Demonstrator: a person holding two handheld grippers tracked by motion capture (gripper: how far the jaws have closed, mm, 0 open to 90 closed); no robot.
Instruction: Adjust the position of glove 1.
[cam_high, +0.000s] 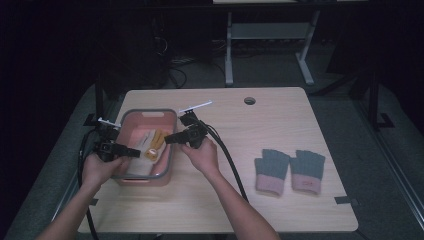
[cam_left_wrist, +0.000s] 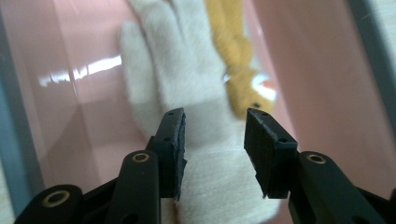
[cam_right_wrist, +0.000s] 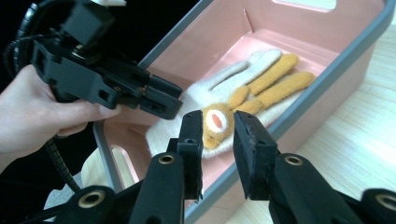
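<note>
Pink plastic bin (cam_high: 170, 150) with a grey rim is sat at the left of the table (cam_high: 240, 200) in the high view, and two gloves are laid flat on its floor: a cream glove (cam_right_wrist: 224, 79) and a mustard-yellow glove (cam_right_wrist: 275, 84) overlapping it on one side, with a round white-and-orange tag at the yellow cuff.

Left gripper (cam_high: 131, 152) is held over the bin's left rim, jaws pointed in toward the gloves. In the left gripper view (cam_left_wrist: 214, 140) the jaws are parted with the cream glove's cuff seen between them, but nothing is pinched, so it's counted as open. Whether the pads are touching the fabric can't really be told.

Right gripper (cam_high: 171, 139) is held at the bin's right rim, in the middle of the high view. In the right gripper view (cam_right_wrist: 218, 135) its jaws are spread, with the yellow cuff and tag framed between the tips further back, not clamped.

Off at the lower right of the table, a pair of grey gloves (cam_high: 289, 171) with pink cuffs is laid side by side, well apart from the bin.
</note>
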